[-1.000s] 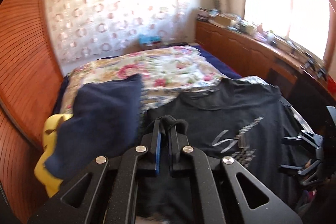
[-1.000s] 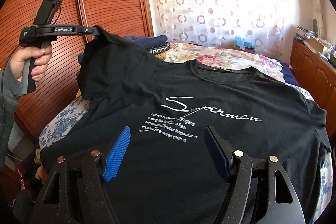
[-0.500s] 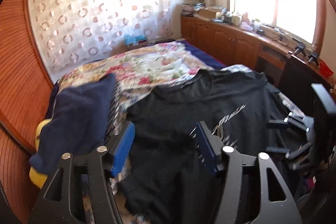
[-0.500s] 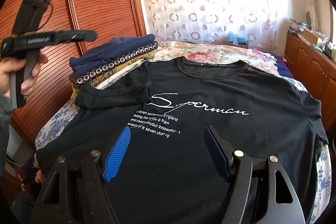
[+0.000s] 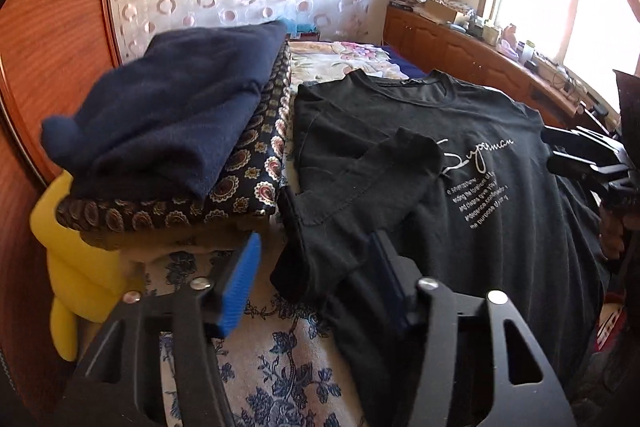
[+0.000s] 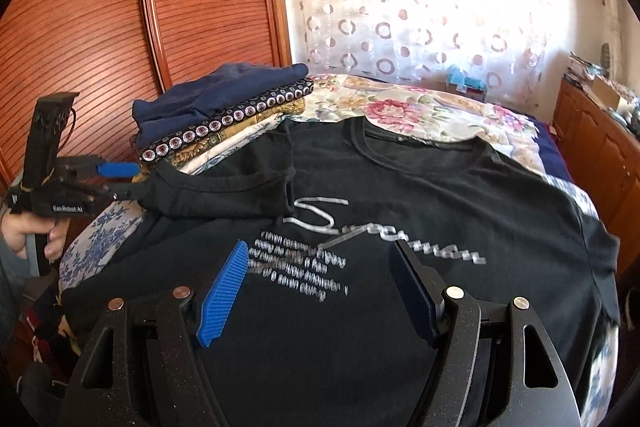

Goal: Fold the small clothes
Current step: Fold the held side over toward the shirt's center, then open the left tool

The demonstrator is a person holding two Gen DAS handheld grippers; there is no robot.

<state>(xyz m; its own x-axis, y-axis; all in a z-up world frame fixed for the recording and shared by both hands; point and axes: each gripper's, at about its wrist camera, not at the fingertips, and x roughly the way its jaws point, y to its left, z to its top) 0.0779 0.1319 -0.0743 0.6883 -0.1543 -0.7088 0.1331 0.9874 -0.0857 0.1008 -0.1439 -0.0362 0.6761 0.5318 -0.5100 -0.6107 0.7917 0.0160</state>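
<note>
A black T-shirt (image 6: pixel 420 211) with white "Superman" print lies face up on the bed, also seen in the left wrist view (image 5: pixel 500 235). Its sleeve (image 5: pixel 384 171) is folded inward across the chest. My left gripper (image 5: pixel 316 267) sits low at the shirt's folded side edge. Its jaws are closing with that edge between them, and the blue pads (image 5: pixel 240 283) stand clear of the cloth. In the right wrist view the left gripper (image 6: pixel 128 181) is held by a hand at the shirt's left side. My right gripper (image 6: pixel 320 279) hangs open over the lower front.
A stack of folded clothes topped by a navy garment (image 5: pixel 168 115) stands left of the shirt, with a yellow item (image 5: pixel 76 267) beneath. The floral bedspread (image 6: pixel 420 107) lies beyond. A wooden wardrobe (image 6: pixel 120 27) is on the left, a cluttered sideboard (image 5: pixel 480 43) on the right.
The left gripper let go of the sleeve, which now lies folded on the chest. It opened, then dropped down to the shirt's left edge. The right gripper shifted only a little.
</note>
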